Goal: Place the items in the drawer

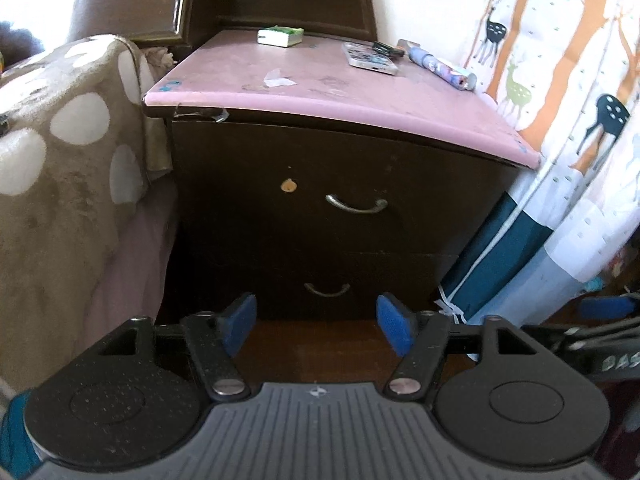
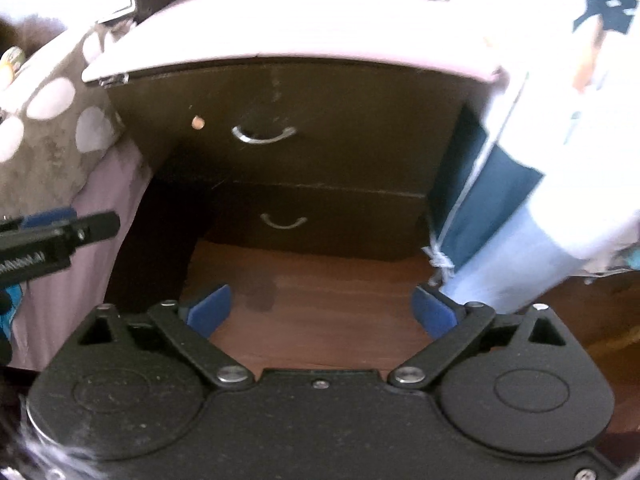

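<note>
left claw [image 1: 316,326] agape | right claw [image 2: 322,312] agape; drawers [image 1: 340,196] closed

Daylight falls from above, so the pink top of the nightstand [image 1: 340,92] is evenly lit in the left wrist view but washes out to near white glare [image 2: 360,20] in the right wrist view. The dark drawer fronts [image 1: 320,200] sit in shadow. The right wrist view is smeared with motion blur, and both bend strongly at the edges, corners black.
</note>
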